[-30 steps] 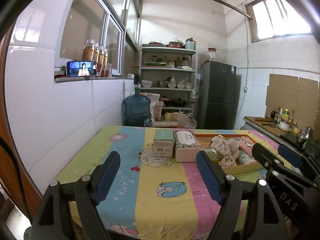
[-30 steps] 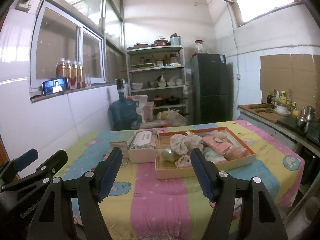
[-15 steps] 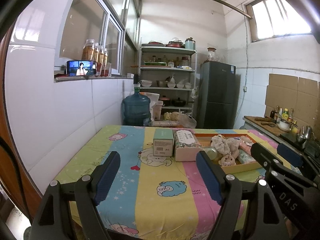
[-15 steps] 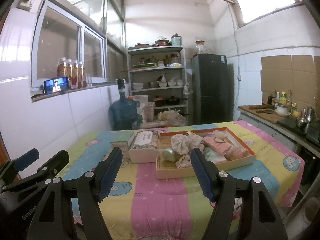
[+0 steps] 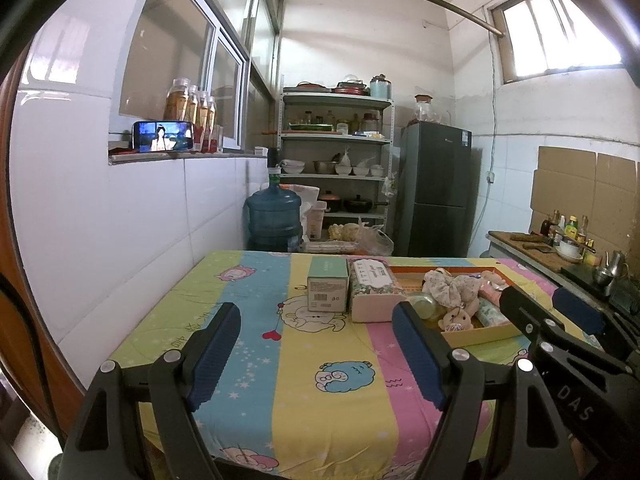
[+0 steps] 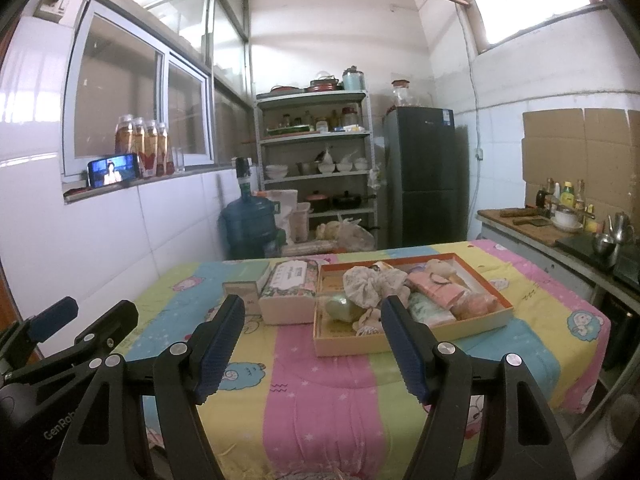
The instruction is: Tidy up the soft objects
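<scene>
Right wrist view shows my right gripper (image 6: 312, 344) with its fingers wide apart and holding nothing. Straight ahead of it, near the far right side of the surface (image 6: 320, 392), sits the orange tray (image 6: 404, 346) full of soft things. I think this hand is nearer. A frilly cloth bundle (image 6: 370, 286) lies on top, puffy and crumpled. My left gripper (image 5: 316, 356) is wide too, and the tray lies off to its right.
</scene>
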`<control>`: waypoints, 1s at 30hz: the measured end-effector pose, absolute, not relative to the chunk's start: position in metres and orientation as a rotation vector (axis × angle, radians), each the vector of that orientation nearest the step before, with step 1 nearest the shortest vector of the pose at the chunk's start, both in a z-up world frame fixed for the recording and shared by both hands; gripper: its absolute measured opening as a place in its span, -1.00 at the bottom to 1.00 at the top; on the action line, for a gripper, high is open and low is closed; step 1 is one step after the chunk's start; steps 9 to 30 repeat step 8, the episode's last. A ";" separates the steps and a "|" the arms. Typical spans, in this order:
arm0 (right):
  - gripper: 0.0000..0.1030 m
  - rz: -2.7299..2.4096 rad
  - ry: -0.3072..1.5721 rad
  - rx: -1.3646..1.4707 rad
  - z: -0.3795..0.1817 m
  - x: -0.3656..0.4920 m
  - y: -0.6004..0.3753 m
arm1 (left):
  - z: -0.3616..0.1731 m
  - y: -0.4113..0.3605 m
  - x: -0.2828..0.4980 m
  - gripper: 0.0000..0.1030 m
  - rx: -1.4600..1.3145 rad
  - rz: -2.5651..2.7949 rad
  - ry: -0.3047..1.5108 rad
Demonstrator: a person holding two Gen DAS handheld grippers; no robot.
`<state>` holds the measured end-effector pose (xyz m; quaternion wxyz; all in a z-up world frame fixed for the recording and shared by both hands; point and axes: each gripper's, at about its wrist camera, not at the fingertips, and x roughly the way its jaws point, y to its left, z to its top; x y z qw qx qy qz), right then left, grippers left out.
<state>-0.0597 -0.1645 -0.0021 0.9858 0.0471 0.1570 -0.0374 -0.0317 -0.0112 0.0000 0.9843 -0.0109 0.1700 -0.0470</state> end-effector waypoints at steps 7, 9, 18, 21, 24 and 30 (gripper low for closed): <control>0.41 -0.072 0.325 0.108 -0.006 -0.057 -0.167 | -0.003 -0.010 -0.031 0.52 -0.020 -0.100 0.345; 0.41 -0.072 0.325 0.109 -0.007 -0.057 -0.167 | -0.003 -0.009 -0.031 0.52 -0.022 -0.103 0.345; 0.41 -0.072 0.325 0.109 -0.007 -0.057 -0.167 | -0.003 -0.009 -0.031 0.52 -0.022 -0.103 0.345; 0.41 -0.072 0.325 0.109 -0.007 -0.057 -0.167 | -0.003 -0.009 -0.031 0.52 -0.022 -0.103 0.345; 0.41 -0.072 0.325 0.109 -0.007 -0.057 -0.167 | -0.003 -0.009 -0.031 0.52 -0.022 -0.103 0.345; 0.41 -0.072 0.325 0.109 -0.007 -0.057 -0.167 | -0.003 -0.009 -0.031 0.52 -0.022 -0.103 0.345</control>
